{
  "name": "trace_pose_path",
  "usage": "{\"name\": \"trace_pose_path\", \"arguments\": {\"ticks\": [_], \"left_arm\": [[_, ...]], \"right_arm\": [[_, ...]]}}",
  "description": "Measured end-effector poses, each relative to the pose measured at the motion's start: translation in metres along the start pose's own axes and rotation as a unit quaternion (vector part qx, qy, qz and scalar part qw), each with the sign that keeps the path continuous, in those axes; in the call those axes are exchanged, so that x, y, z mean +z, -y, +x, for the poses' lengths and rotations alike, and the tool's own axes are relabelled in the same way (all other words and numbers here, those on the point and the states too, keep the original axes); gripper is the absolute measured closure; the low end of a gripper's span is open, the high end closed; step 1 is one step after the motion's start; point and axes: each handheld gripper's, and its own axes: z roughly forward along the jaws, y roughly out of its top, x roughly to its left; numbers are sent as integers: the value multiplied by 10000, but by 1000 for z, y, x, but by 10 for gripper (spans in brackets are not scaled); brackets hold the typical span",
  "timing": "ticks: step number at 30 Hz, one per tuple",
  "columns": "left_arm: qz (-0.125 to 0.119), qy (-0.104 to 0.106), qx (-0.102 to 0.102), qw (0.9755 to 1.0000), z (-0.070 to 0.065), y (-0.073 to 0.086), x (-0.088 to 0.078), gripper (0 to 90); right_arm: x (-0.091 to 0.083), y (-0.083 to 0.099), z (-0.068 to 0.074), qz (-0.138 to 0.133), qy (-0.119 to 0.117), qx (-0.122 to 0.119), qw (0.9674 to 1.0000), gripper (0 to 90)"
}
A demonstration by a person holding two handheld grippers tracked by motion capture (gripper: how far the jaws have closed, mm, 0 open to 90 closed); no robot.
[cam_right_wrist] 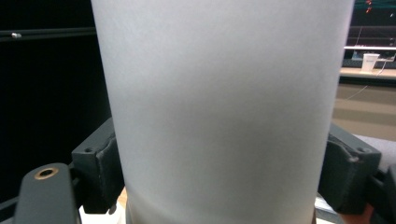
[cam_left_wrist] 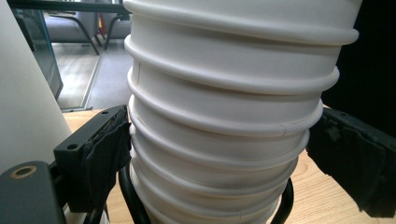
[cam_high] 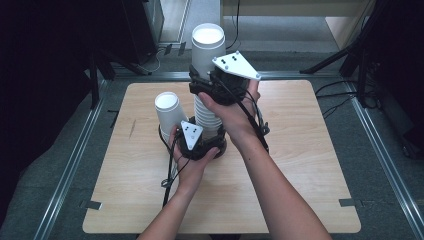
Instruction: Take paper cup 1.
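currently on the wooden table [cam_high: 300, 165], itemised:

- stack of white paper cups [cam_high: 206, 116]: nested, mouths up, standing near the middle of the table; long axis vertical. the left gripper view brings out its rolled rims [cam_left_wrist: 224, 126], ring upon ring and slightly skewed, which the high view only hints at. no print or brand readable on any cup.
- top cup [cam_high: 207, 50]: white paper cup, upright, mouth up, above the stack and raised toward the table's far edge; long axis vertical. the right gripper view gives its plain wall [cam_right_wrist: 224, 112] close up, blank, no lettering.
- single white cup [cam_high: 168, 112]: upright, mouth up, just left of the stack.
- left gripper [cam_high: 197, 145]: low at the base of the stack, jaws to either side of it; left pad touching the rims, right pad with a sliver of gap, so not clamped.
- right gripper [cam_high: 212, 82]: high on the column, jaws pressed to both sides of the top cup, grasping it.
- small white cup [cam_right_wrist: 370, 61] on a far shelf in the right gripper view; any marking too small to read.
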Motion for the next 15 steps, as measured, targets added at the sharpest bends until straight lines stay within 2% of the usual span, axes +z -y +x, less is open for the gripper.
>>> {"name": "trace_pose_path", "arguments": {"ticks": [15], "left_arm": [[-4, 4, 33, 10000, 0, 0, 0, 69]], "right_arm": [[-10, -28, -1, -376, 55, 42, 9993, 187]]}}
